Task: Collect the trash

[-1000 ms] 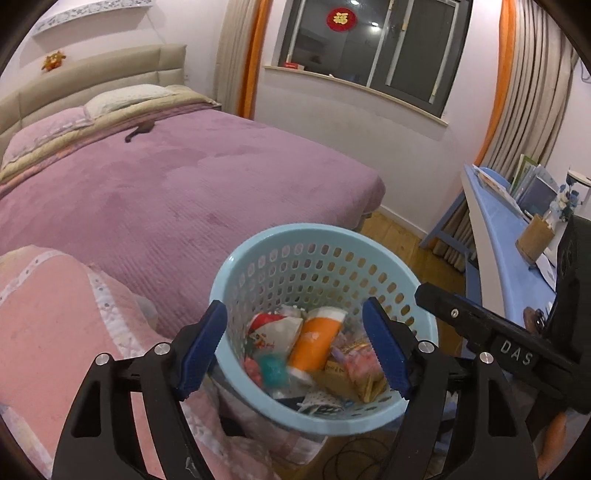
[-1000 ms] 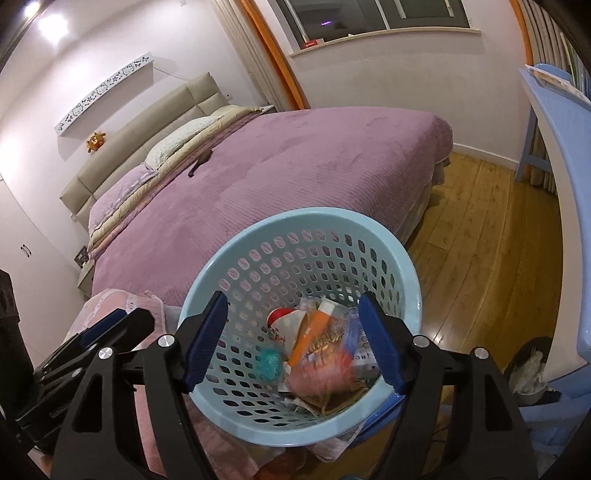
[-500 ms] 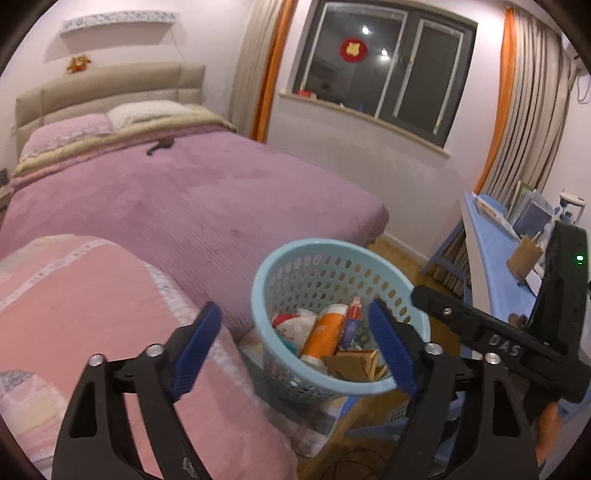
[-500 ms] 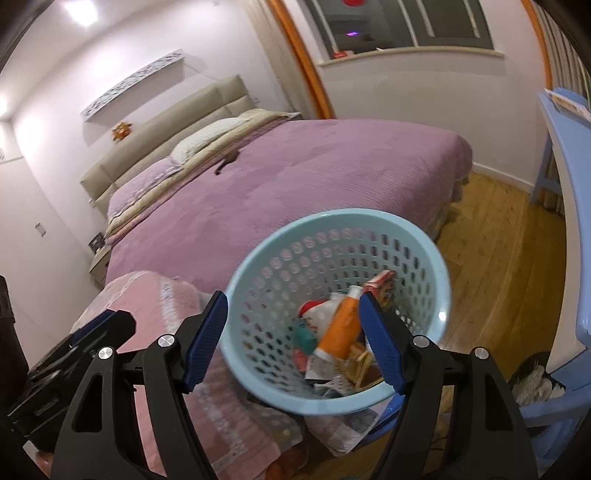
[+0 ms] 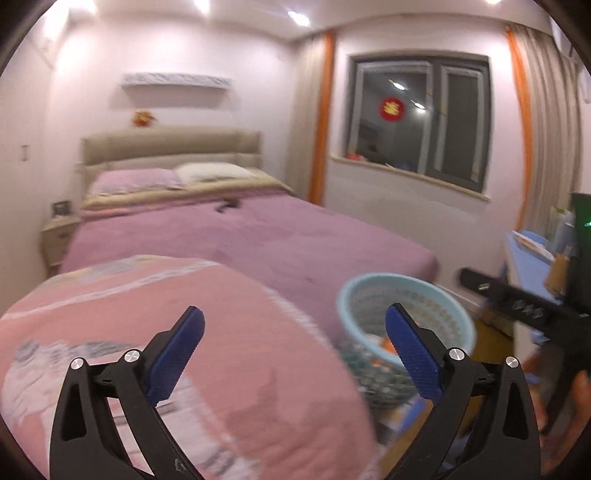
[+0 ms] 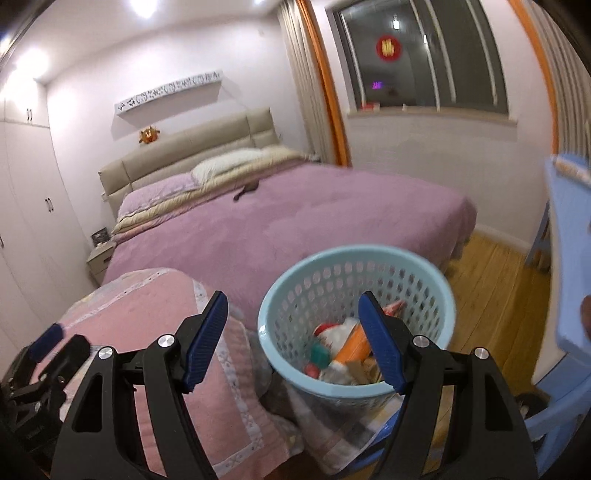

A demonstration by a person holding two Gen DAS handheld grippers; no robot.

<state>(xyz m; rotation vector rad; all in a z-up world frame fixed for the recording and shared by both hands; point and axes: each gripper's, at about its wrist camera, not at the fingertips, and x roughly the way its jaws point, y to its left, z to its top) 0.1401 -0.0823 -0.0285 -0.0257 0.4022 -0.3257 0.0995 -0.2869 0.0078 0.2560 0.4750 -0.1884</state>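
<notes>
Basket (image 6: pixel 354 266) beside pink quilt (image 6: pixel 147 325)

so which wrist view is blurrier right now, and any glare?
Left wrist view: heavy motion smear on the basket and pink quilt, only the open left gripper, whose jaws have just been opening, stays sharp. Right wrist view: much crisper, basket holes readable, slight smear at the right edge. Ceiling lights blow out in both; fisheye bends the edges.
</notes>
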